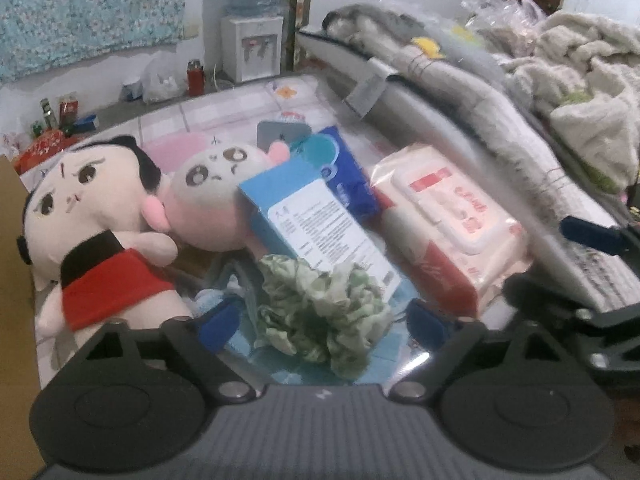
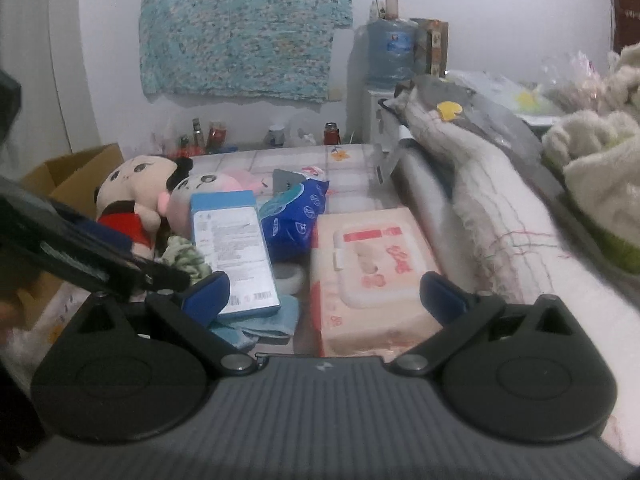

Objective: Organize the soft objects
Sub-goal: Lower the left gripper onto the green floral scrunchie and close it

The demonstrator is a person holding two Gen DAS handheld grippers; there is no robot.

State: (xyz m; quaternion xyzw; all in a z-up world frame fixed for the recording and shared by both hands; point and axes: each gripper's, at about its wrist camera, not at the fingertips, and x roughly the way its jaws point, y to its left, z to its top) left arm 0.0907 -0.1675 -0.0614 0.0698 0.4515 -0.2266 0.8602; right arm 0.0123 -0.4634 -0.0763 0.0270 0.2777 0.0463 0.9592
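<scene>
Left claw (image 1: 320,326) spread, nothing clamped; the crumpled green cloth (image 1: 324,312) sits between its blue fingertips (image 1: 218,326), pads not pressing on it. Judged step: take this cloth first. To do it well, settle lower so both pads flank the bulk of the bundle, then squeeze on folds, not a loose edge; keep clear of the box corner.

Right claw (image 2: 326,298) also released, hovering over the pink wipes pack (image 2: 372,276), touching nothing that I can tell.

Around the cloth, on the counter (image 1: 224,120): blue-and-white box (image 1: 316,220) at 12 o'clock, its lower end overlapping the cloth's top, the main obstacle. Red-dressed doll (image 1: 96,216) at 9 to 10 o'clock; round pale plush (image 1: 212,196) at 11, behind the box. Blue soft packet (image 1: 344,172) beyond at 12; wipes pack at 2 o'clock. Light blue towel (image 2: 260,320) lies under the box, just beside the cloth. Cardboard carton (image 2: 72,172) far left, likely a destination, though unsure.
</scene>
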